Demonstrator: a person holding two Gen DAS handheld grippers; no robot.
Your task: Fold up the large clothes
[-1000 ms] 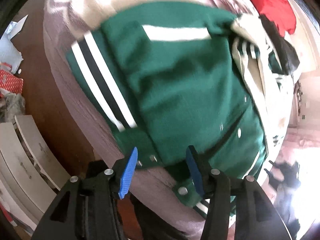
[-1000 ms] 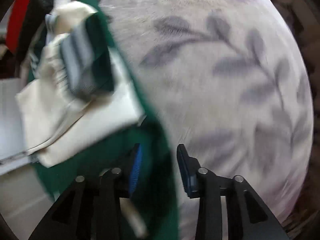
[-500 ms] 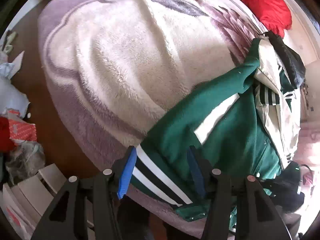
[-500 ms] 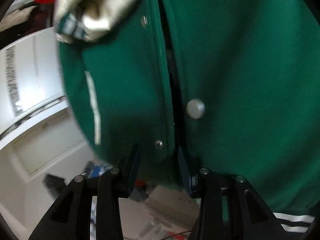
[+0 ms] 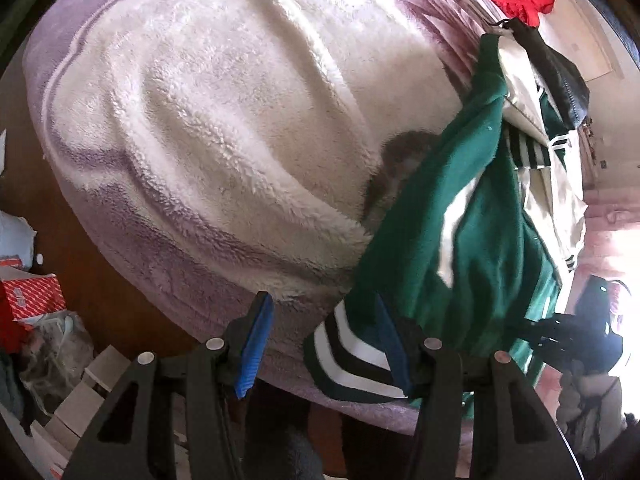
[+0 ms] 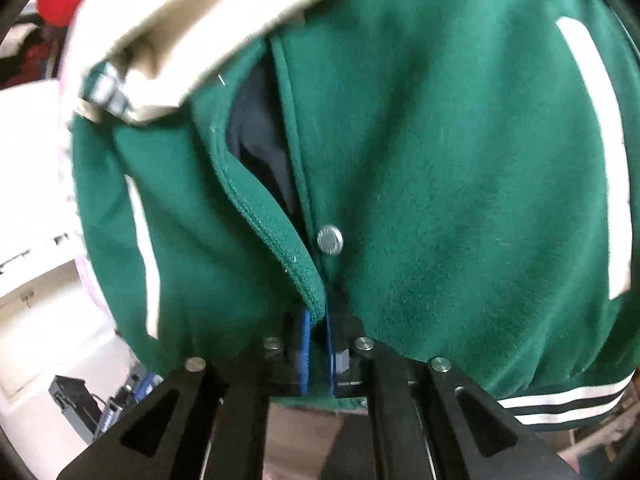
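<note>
Right tongs point(image 6: 318, 354) closing on green jacket point(image 6: 440, 200), left tongs point(image 5: 322, 344) agape over fleecy blanket point(image 5: 208, 128)

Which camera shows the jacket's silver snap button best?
The right wrist view: the snap button sits sharp and central on the green jacket, just above the closing right gripper. The left wrist view shows no snap clearly.
</note>
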